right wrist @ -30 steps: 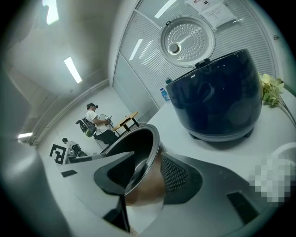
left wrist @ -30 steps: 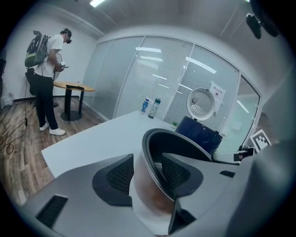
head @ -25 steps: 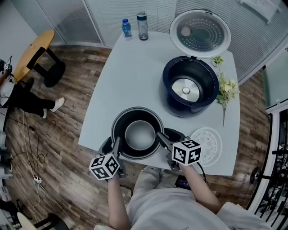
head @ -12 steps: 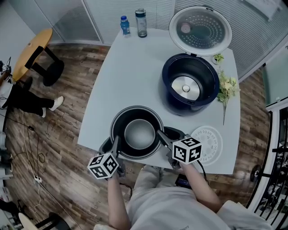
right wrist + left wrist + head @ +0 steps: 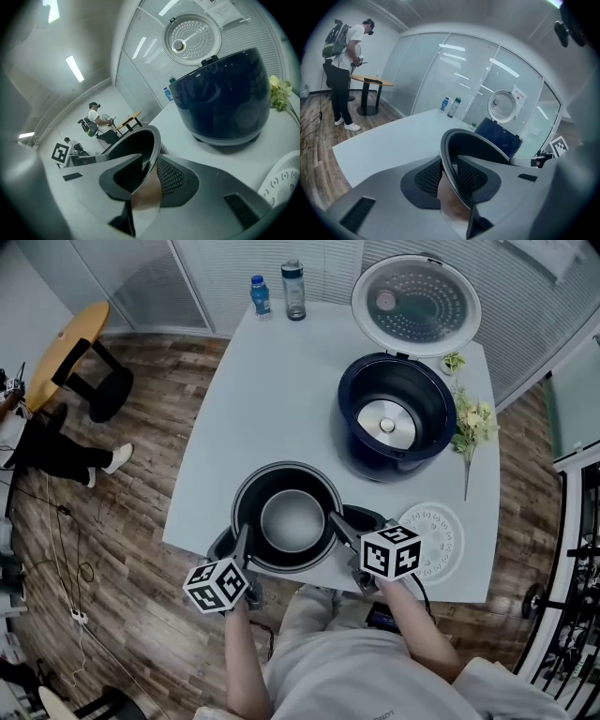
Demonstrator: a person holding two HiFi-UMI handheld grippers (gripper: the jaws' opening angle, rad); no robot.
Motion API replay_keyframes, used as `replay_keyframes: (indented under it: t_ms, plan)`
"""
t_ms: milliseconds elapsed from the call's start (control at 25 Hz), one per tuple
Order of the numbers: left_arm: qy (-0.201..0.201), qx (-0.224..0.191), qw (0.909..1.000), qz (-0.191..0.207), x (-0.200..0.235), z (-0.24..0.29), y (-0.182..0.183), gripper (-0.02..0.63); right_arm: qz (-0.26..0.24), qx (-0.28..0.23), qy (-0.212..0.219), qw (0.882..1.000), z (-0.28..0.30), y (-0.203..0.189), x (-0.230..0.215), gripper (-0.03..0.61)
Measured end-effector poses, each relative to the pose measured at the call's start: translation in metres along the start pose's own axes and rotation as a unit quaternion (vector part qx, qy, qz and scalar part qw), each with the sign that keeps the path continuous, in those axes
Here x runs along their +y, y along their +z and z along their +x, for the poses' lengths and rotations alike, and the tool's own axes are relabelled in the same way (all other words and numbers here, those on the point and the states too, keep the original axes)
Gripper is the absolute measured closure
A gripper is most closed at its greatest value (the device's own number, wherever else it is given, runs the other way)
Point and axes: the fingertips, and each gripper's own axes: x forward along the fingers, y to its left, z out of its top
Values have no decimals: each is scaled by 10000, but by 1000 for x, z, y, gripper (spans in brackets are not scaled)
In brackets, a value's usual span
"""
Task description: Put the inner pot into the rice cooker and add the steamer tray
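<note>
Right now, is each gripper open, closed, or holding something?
Left gripper: jaws just closed, clamped on the inner pot's left rim.
Right gripper: jaws just closed, clamped on the inner pot's right rim.

table [image 5: 272,399]: white
inner pot [image 5: 292,520]: between left gripper [image 5: 242,538] and right gripper [image 5: 337,524]
steamer tray [image 5: 437,542]: beside right gripper
rice cooker [image 5: 394,423], flowers [image 5: 473,423], bottles [image 5: 294,292]: beyond both

Jaws of the left gripper [image 5: 450,176] and right gripper [image 5: 147,180] have just been closing, wider apart a second ago. Each now pinches the rim of the inner pot [image 5: 292,519].
</note>
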Motion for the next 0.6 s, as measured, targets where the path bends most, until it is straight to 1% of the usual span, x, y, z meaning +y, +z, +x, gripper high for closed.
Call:
replay_keyframes:
  t_ms: [200, 600]
  plan:
    - [-32, -49, 10000, -20, -4, -3, 3, 511, -33, -81, -17, 10000, -5, 6, 2, 474]
    - [-179, -318, 9993, 99, -20, -13, 27, 515, -106, -420, -72, 9990, -22, 27, 12, 479]
